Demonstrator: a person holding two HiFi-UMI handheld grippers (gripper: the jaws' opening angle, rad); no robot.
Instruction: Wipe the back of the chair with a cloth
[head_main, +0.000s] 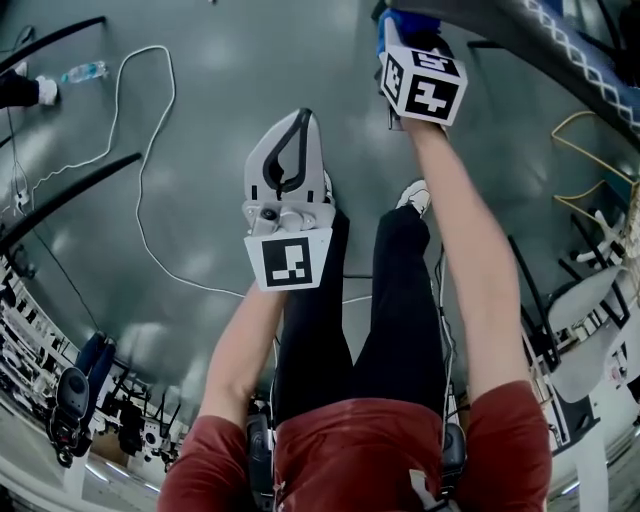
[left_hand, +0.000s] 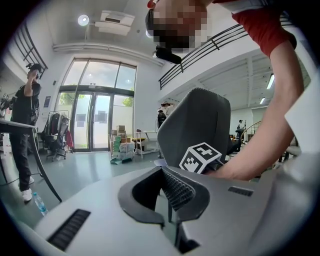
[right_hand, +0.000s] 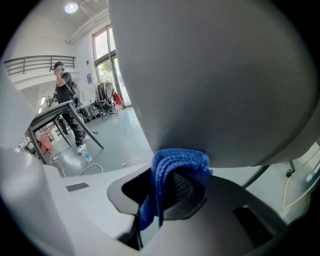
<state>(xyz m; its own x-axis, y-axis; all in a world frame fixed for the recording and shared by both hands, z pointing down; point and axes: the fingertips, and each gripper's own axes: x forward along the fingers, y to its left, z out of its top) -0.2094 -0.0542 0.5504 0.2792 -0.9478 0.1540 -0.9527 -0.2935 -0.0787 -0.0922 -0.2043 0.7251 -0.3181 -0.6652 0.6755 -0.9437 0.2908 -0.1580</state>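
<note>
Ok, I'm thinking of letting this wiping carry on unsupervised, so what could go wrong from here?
1. The blue cloth is only a narrow folded bunch in the right gripper. Pressed on the chair back, it could slip and let the hard jaws scrape the grey surface.
2. A white cable loops across the floor near the person's shoe. Stepping around the chair might snag it.

Chair back cut off by edges, cloth end hidden in jaws

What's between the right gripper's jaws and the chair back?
Only the blue cloth, clamped by the right gripper and touching the chair back, per right gripper view.
</note>
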